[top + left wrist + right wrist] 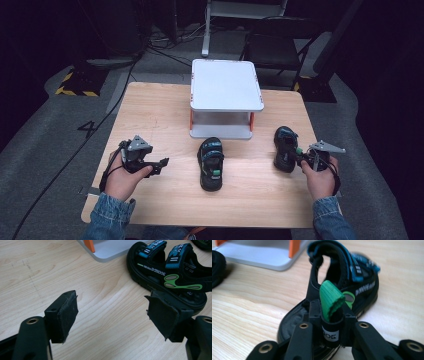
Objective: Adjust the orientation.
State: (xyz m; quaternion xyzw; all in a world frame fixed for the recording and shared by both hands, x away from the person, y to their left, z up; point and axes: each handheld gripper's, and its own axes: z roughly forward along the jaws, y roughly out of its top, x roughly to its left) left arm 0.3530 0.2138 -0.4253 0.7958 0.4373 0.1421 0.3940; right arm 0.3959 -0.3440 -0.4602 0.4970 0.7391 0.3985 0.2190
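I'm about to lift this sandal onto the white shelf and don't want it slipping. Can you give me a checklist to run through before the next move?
1. Right hand-held gripper clamped on the heel strap of the right-hand black sandal with blue straps: ok, jaws closed on the strap below its green pull loop.
2. Grip deep enough to hold the weight: cannot tell.
3. Sandal resting flat on the light wooden table: ok.
4. Top of the white two-tier shelf with orange posts bare: ok.
5. Left hand-held gripper open and holding nothing: ok.
6. Second black sandal apart from the held one: ok.
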